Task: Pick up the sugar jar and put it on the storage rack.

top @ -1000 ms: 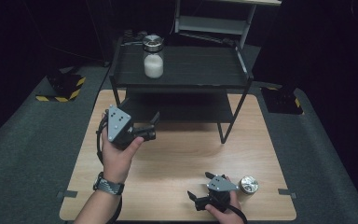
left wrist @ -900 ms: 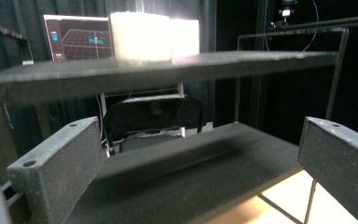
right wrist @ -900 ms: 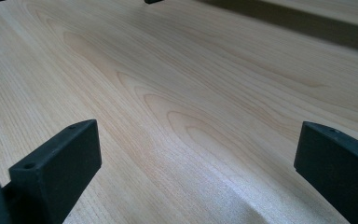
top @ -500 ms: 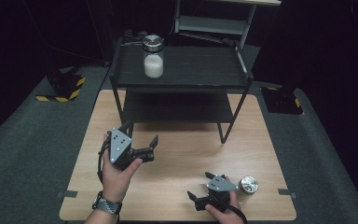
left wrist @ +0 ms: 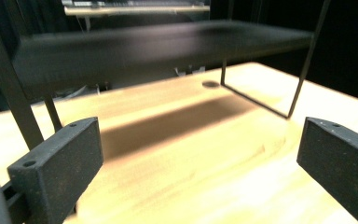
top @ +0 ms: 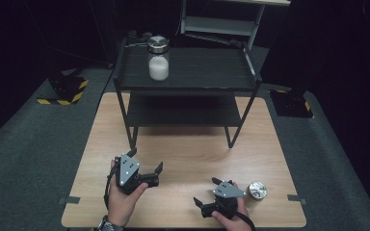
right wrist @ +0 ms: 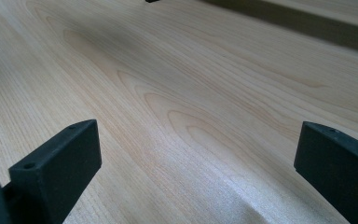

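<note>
1. Seen from the high view: left hand-held gripper (top: 147, 168) held over the near-left part of the wooden table (top: 188, 154), jaws spread apart, nothing between them, pointing toward the table's right side.
2. Seen along the left gripper view: both black jaws wide apart at the frame's lower corners, bare tabletop (left wrist: 191, 154) between them, black shelf rack (left wrist: 158, 44) ahead and blurred.
3. Right hand-held gripper (top: 206, 191) low over the near edge of the table, right of centre, jaws likewise spread and empty, pointing left.
4. Along the right gripper view: jaws well apart, plain wood grain (right wrist: 182, 107) between them.
5. Small round metal lid (top: 257, 190) lying flat on the table just beside the right hand-held gripper, on its right; touching or not, cannot tell.
6. Glass jar (top: 158, 58) with a metal cap and white contents standing upright on the top shelf (top: 207, 67) of the rack, toward its left end, well apart from both hand-held grippers.
7. Rack standing on the far half of the table, lower shelf (top: 183, 110) in shadow.
</note>
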`<state>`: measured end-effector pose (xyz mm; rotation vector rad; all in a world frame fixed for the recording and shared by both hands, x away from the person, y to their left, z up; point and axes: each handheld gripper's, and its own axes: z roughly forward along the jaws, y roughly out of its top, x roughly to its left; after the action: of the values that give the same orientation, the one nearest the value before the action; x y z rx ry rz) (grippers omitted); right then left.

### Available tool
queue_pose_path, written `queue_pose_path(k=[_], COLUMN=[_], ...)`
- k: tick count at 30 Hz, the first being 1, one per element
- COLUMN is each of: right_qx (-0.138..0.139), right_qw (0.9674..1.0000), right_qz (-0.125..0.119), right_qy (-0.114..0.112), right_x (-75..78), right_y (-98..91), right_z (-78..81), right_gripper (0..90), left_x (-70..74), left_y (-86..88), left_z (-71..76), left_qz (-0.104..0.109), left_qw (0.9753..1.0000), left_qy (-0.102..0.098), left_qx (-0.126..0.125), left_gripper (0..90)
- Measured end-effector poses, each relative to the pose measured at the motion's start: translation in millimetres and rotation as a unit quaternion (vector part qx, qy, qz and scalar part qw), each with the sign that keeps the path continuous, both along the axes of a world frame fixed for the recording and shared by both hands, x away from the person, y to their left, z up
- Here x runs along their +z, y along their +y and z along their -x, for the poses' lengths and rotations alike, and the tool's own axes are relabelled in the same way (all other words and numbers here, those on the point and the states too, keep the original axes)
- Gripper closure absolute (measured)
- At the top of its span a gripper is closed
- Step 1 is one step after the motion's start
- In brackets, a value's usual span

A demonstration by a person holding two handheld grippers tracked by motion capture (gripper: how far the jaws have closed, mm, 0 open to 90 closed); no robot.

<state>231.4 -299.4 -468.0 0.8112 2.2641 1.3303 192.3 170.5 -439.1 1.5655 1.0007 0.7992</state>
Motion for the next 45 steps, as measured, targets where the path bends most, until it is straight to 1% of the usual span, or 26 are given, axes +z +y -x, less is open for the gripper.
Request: queue_pose_path(k=[5, 8, 10, 13, 15, 18, 22, 23, 24, 25, 27, 30, 31, 32, 33, 36, 37, 40, 42, 45], right_qx=[0.000, 0.000, 0.000, 0.000, 0.001, 0.002, 0.001, 0.000, 0.000, 0.000, -0.001, -0.002, -0.002, -0.002, -0.002, -0.010, -0.012, -0.007, -0.006, -0.007], right_qw=[1.0000, 1.0000, 1.0000, 1.0000, 1.0000, 1.0000, 1.0000, 1.0000, 1.0000, 1.0000, 1.0000, 0.9999, 0.9999, 0.9999, 0.9999, 0.9999, 0.9999, 0.9999, 0.9999, 0.9998], right_qz=[0.000, 0.001, 0.001, 0.001, 0.002, 0.001, 0.000, 0.001, 0.003, 0.004, 0.007, 0.011, 0.012, 0.013, 0.013, 0.007, 0.005, 0.008, 0.010, 0.012], right_qy=[0.001, 0.000, -0.001, 0.000, -0.001, 0.000, 0.002, 0.002, 0.002, 0.002, 0.001, 0.000, 0.000, 0.000, 0.000, 0.003, 0.005, 0.002, -0.004, -0.011], right_x=[0.1, 0.1, 0.1, 0.2, 0.2, 0.2, 0.3, 0.5, 0.8, 1.0, 1.2, 1.6, 1.9, 2.0, 2.1, 1.6, 1.6, 1.6, 1.0, 0.2], right_y=[0.0, 0.3, 0.3, 0.4, 0.5, -0.1, -0.1, 0.4, 1.0, 1.3, 2.4, 4.1, 4.5, 4.7, 4.7, 4.0, 3.7, 3.9, 4.5, 5.1], right_z=[-0.1, 0.1, 0.1, 0.1, 0.1, -0.4, -0.6, -0.5, -0.4, -0.5, -0.1, 0.5, 0.7, 0.7, 0.5, 0.5, 0.3, 0.4, 2.0, 4.7], right_gripper=[0.8, 0.8, 0.7, 0.8, 0.7, 0.8, 0.8, 0.8, 0.8, 0.8, 0.8, 0.8, 0.8, 0.8, 0.8, 0.7, 0.7, 0.8, 0.9, 0.8], left_x=[-15.3, -23.6, -27.9, -32.6, -33.6, -36.1, -42.1, -43.6, -42.4, -43.1, -44.2, -42.3, -41.0, -40.4, -40.9, -43.0, -42.7, -41.6, -41.1, -40.8], left_y=[0.1, 0.9, 0.8, -1.7, -2.3, -4.8, -5.9, -6.2, -7.8, -8.9, -7.7, -13.3, -16.5, -19.5, -21.3, -16.3, -16.1, -14.8, -14.5, -16.8], left_z=[3.7, 5.9, 7.1, 8.7, 8.7, 9.8, 10.3, 9.6, 9.2, 10.7, 12.0, 13.0, 13.6, 15.0, 16.6, 17.8, 17.3, 14.8, 13.2, 12.7], left_qz=[-0.001, -0.013, -0.016, -0.026, -0.042, -0.060, -0.071, -0.076, -0.076, -0.080, -0.082, -0.102, -0.119, -0.131, -0.140, -0.141, -0.141, -0.140, -0.142, -0.146], left_qw=[0.9996, 0.9989, 0.9985, 0.9976, 0.9964, 0.9953, 0.9939, 0.9930, 0.9924, 0.9927, 0.9930, 0.9912, 0.9893, 0.9879, 0.9872, 0.9873, 0.9872, 0.9869, 0.9863, 0.9858], left_qy=[0.029, 0.044, 0.052, 0.064, 0.073, 0.076, 0.083, 0.088, 0.095, 0.089, 0.083, 0.083, 0.082, 0.081, 0.076, 0.064, 0.065, 0.070, 0.071, 0.071], left_qx=[0.002, -0.006, -0.009, -0.005, -0.009, -0.008, -0.017, -0.021, -0.018, -0.015, -0.019, -0.019, -0.018, -0.015, -0.014, -0.035, -0.036, -0.041, -0.045, -0.043], left_gripper=[0.6, 0.6, 0.6, 0.6, 0.6, 0.7, 0.7, 0.7, 1.0, 1.5, 1.0, 0.9, 0.9, 1.0, 1.1, 1.0, 1.0, 1.0, 1.0, 1.0])
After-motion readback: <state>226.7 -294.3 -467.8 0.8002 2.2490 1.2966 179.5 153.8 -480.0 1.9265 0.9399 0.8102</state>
